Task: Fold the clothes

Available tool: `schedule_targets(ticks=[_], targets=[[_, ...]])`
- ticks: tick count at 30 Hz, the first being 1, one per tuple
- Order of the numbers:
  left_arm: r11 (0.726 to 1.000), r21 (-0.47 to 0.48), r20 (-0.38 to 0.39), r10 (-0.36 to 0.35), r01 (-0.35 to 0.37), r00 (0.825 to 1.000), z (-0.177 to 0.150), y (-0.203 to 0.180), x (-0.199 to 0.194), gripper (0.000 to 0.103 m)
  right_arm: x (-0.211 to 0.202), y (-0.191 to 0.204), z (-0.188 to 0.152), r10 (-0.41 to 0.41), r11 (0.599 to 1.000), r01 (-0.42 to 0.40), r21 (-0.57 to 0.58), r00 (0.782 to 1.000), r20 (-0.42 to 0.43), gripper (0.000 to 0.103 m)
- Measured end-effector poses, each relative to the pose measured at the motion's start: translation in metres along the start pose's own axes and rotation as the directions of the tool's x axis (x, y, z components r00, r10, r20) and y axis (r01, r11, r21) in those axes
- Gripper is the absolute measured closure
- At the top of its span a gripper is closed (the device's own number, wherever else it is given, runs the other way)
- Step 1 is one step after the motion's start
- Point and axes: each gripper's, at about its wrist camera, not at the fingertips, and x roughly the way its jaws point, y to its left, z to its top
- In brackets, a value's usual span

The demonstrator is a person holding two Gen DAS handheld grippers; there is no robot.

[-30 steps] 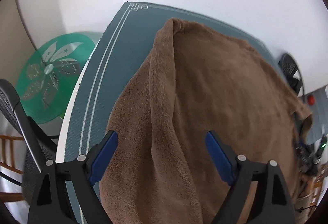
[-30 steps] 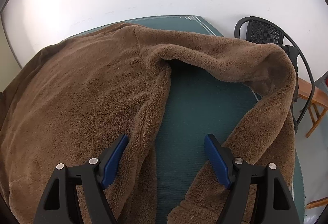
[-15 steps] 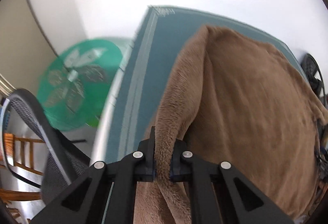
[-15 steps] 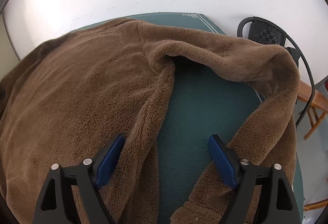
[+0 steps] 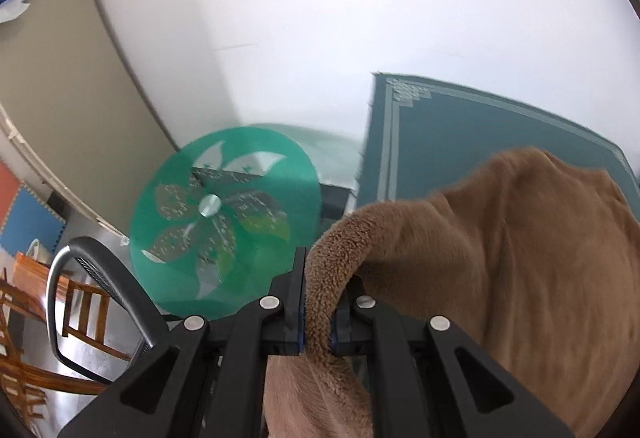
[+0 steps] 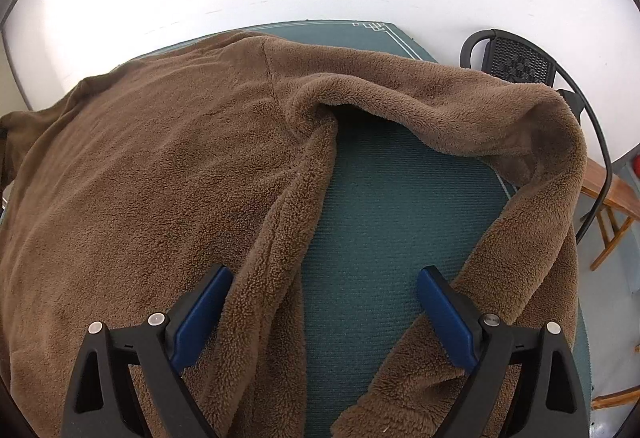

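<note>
My left gripper (image 5: 318,312) has its jaws clamped on a raised edge of the brown fleece jacket (image 6: 168,173), which sprawls over the green mat (image 6: 400,205). My right gripper (image 6: 322,314) hovers above, jaws opening wide, gripping nothing.

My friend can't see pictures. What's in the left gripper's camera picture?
The left gripper is pinching a fold of a fluffy brown garment lifted off a dark green mat. Behind it are a round green table and a white wall.
</note>
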Motion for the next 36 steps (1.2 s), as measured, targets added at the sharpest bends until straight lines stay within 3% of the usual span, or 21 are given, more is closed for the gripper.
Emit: schedule_targets(ticks=[7, 12, 18, 20, 23, 25, 27, 30, 36], targets=[[0.994, -0.019, 0.014, 0.111, -0.111, 0.994, 0.027, 0.013, 0.027, 0.094, 0.002, -0.001, 0.002, -0.007, 1.000, 0.007, 0.008, 1.000, -0.005, 0.004], [0.979, 0.060, -0.044, 0.197, -0.194, 0.979, 0.021, -0.002, 0.064, 0.094, 0.003, -0.003, 0.004, -0.014, 1.000, 0.014, 0.016, 1.000, -0.010, 0.001], [0.964, 0.138, -0.112, 0.242, -0.226, 0.964, 0.006, -0.012, 0.092, 0.090, 0.002, -0.004, 0.005, -0.015, 1.000, 0.015, 0.015, 1.000, -0.011, 0.001], [0.959, 0.155, -0.131, 0.257, -0.236, 0.957, 0.002, -0.011, 0.096, 0.084, 0.002, -0.003, 0.005, -0.015, 1.000, 0.015, 0.015, 1.000, -0.011, 0.001], [0.960, 0.125, -0.138, 0.265, -0.249, 0.954, 0.001, -0.002, 0.094, 0.059, 0.002, -0.002, 0.006, -0.016, 1.000, 0.016, 0.016, 1.000, -0.011, 0.001], [0.961, 0.087, -0.132, 0.273, -0.264, 0.953, 0.003, 0.008, 0.087, 0.034, 0.002, -0.001, 0.006, -0.016, 1.000, 0.017, 0.016, 1.000, -0.011, 0.001], [0.959, 0.049, -0.114, 0.282, -0.278, 0.952, 0.006, 0.015, 0.078, 0.027, 0.001, -0.002, 0.006, -0.015, 1.000, 0.015, 0.016, 1.000, -0.011, 0.001], [0.970, 0.015, -0.080, 0.244, -0.244, 0.966, 0.009, 0.017, 0.059, 0.027, 0.001, -0.003, 0.006, -0.014, 1.000, 0.014, 0.015, 1.000, -0.011, 0.001], [0.993, 0.083, -0.009, 0.082, -0.081, 0.997, 0.012, -0.028, 0.030, 0.023, 0.001, -0.002, 0.006, -0.014, 1.000, 0.014, 0.016, 1.000, -0.010, 0.001]])
